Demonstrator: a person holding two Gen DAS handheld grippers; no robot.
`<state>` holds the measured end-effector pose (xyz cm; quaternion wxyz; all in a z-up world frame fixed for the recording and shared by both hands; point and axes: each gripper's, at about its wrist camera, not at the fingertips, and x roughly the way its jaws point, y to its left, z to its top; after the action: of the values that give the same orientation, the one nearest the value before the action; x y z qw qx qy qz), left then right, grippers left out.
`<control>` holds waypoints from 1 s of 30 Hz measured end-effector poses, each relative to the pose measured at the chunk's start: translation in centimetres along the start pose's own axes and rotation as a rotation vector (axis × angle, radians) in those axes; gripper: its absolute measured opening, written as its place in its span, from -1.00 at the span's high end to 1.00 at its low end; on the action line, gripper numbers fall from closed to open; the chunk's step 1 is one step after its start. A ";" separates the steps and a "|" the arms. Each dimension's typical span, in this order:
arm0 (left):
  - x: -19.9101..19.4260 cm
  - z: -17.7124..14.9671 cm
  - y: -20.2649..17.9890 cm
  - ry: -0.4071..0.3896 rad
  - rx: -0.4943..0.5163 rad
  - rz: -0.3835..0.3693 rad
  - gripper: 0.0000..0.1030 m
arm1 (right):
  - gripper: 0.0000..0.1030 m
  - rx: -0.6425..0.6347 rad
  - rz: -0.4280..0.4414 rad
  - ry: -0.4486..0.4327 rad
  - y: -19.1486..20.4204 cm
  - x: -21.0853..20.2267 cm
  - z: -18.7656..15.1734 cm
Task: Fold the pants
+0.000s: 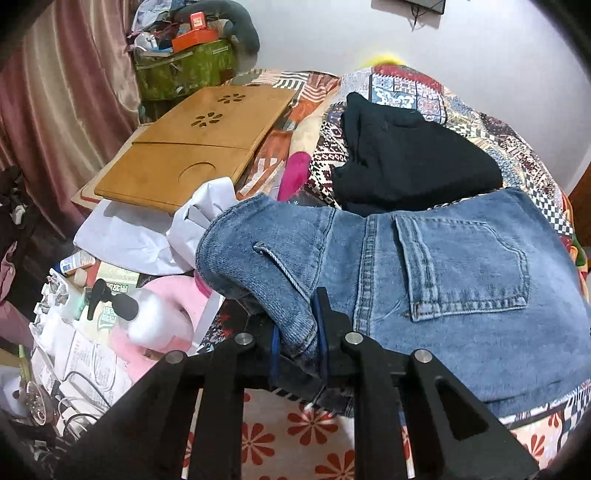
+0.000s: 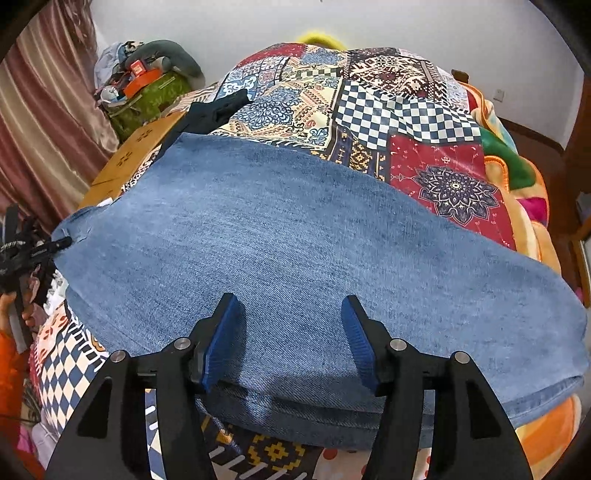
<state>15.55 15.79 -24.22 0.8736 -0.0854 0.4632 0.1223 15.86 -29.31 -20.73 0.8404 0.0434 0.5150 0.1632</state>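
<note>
Lying spread across the patchwork bedspread (image 2: pixel 402 110), the blue jeans (image 2: pixel 280 236) are taking up most of the bed, with the back pocket (image 1: pixel 465 266) facing up at the waist end. Beyond the jeans, toward the white wall (image 1: pixel 369 33), a black garment (image 1: pixel 413 162) is sitting folded on the bedspread, its near edge just touching the denim. Past the waist end of the jeans, a wooden lap tray (image 1: pixel 192 147) is resting flat with flower-shaped cutouts in it, and a white cloth (image 1: pixel 147 232) is bunching up between the tray and the jeans. Farther behind the tray, a green bag (image 1: pixel 184 70) piled with clutter is standing against a pink curtain (image 1: pixel 66 110). Below the waist end, off the bed's edge, a white pump bottle (image 1: pixel 147 317) is lying among papers and cables.

The left gripper (image 1: pixel 297 347) is clamping a fold of the jeans' waistband edge, its blue pads pressed together on the denim. The right gripper (image 2: pixel 290 339) is hovering over the leg part of the jeans with its fingers apart, nothing caught between them, the cloth lying flat beneath. From the right wrist view, the left gripper is showing at the far waist corner of the jeans, with a hand (image 2: pixel 14 306) on its handle.
</note>
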 end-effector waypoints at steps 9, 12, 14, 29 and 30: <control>3.9 -2.0 0.9 0.170 0.015 -0.036 0.46 | -0.05 0.073 -0.120 -0.008 -3.3 -3.1 -2.3; 2.8 -1.5 1.0 0.172 0.024 -0.006 0.22 | -0.05 0.161 -0.174 -0.027 -6.3 -5.0 -3.8; 1.2 -1.3 0.6 0.124 0.056 0.076 -0.23 | -0.05 0.232 -0.199 -0.039 -8.4 -6.1 -4.6; -2.6 3.5 -9.2 -0.005 0.173 -0.121 -0.72 | -0.05 0.643 -0.347 -0.117 -21.8 -9.4 -9.4; -2.2 3.5 -10.2 0.006 0.189 -0.137 -0.72 | -0.05 0.671 -0.348 -0.120 -22.6 -9.1 -9.6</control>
<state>20.09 6.67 -20.10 0.8828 -0.0344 0.4681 0.0177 8.88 -54.48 -22.91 0.8233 0.2376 0.4892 -0.1624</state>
